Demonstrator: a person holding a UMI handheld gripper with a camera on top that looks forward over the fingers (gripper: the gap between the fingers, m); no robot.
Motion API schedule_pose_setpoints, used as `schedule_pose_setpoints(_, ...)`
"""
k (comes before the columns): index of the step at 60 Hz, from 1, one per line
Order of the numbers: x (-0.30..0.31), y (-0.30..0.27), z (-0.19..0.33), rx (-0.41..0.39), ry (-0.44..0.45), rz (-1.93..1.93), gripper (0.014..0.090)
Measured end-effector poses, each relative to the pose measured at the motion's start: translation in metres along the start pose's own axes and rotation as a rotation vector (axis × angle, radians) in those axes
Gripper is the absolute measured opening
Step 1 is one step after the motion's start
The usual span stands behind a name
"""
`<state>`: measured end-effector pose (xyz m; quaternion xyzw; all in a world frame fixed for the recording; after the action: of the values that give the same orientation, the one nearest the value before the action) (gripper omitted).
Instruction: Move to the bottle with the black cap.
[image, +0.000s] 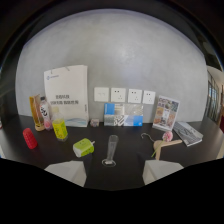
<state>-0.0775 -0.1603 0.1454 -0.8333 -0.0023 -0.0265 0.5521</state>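
**Bottle with black cap stands far off to the left of our open fingers**

Fingers (67, 172) come first: we hold the gripper (114, 174) released, its two pale tips spread wide apart with nothing between them. Just ahead of the gap a clear plastic stand (110, 150) rises from the dark table (130, 159). A little to its left lies a green adapter (83, 147), and to its right a wooden hanger (162, 145).

Further out and well to the left, beyond the left finger, a small cluster of containers stands near the wall: a yellow bottle (59, 127) in front, a tall amber tube (35, 113) behind it, and between them the bottle with the black cap (45, 114). We think its cap is the dark one, though at this range the top is hard to make out. A red object (29, 138) lies nearer us on the same side. Behind them all stands a white bag (66, 95).

We judge the bottle small, light and stiff, likely smooth plastic, so it could slip or tip under a careless push. Its body, below the cap, looks like the best place to take hold. The neighbours crowd it closely, so our approach should come in from the front and swing well left of where the fingers now point.
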Motion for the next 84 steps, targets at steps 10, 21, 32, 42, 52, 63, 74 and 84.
schedule_pose_setpoints(10, -0.018, 0.015, -0.027, -0.032, 0.026, 0.019, 0.085)
schedule_pose_setpoints(21, -0.084, 0.015, -0.055, -0.016, 0.005, 0.039, 0.0847)
schedule_pose_setpoints(32, -0.177, -0.001, -0.061, 0.048, -0.051, 0.03, 0.0847)
schedule_pose_setpoints(42, -0.256, -0.023, -0.048, 0.091, -0.109, 0.024, 0.0856)
schedule_pose_setpoints(52, -0.307, -0.052, -0.009, 0.124, -0.117, 0.016, 0.0854)
schedule_pose_setpoints(63, -0.347, -0.069, 0.054, 0.095, -0.126, 0.014, 0.0857)
schedule_pose_setpoints(74, -0.379, -0.068, 0.121, 0.008, -0.142, 0.033, 0.0854)
schedule_pose_setpoints(84, -0.393, -0.061, 0.164, -0.051, -0.13, 0.031, 0.0855)
